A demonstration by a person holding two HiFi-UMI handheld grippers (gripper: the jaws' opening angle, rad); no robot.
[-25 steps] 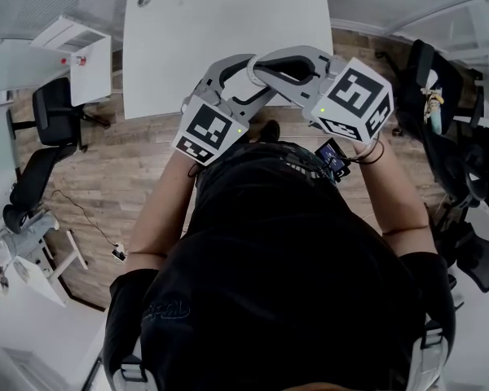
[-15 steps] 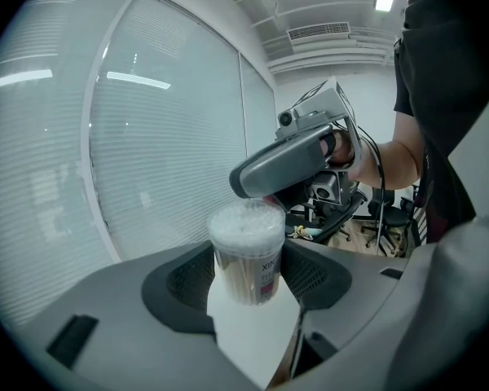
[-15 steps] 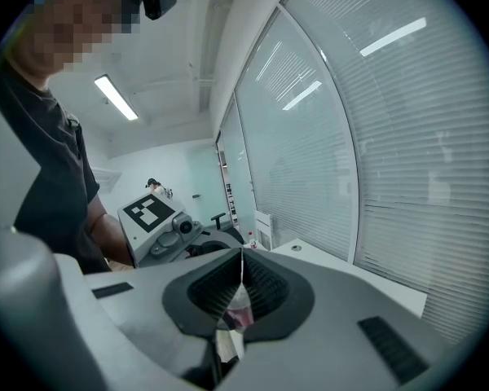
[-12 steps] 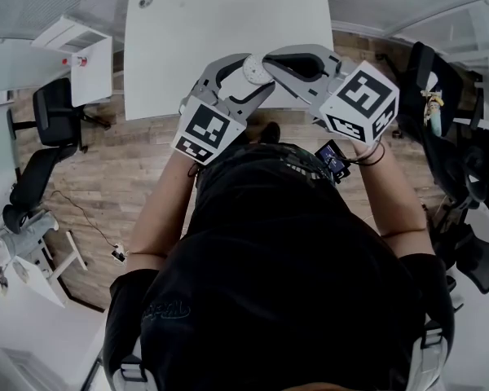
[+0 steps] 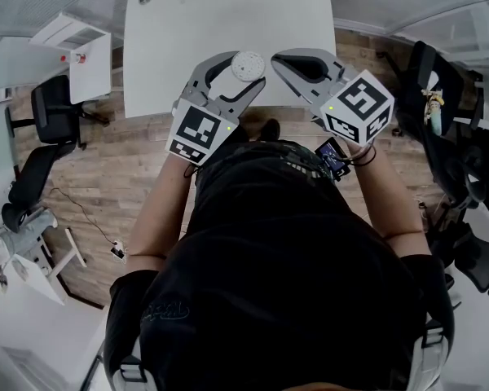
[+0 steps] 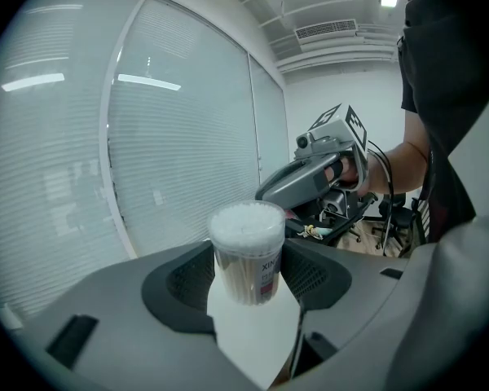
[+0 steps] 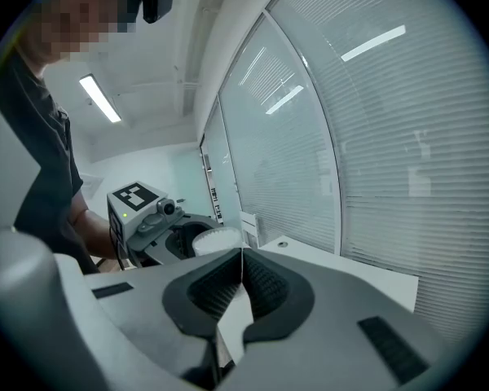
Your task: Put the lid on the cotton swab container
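Over white worktop — cotton swab container upright, clamped in wide-set left hand-held gripper; right of container, near, right hand-held gripper — jaws pressed together, empty.

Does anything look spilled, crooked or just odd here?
Nothing stands out. The cotton swab container sits upright, gripped between the left gripper's jaws, and no swabs have spilled. The right gripper's jaws are shut on nothing. No loose lid shows anywhere.
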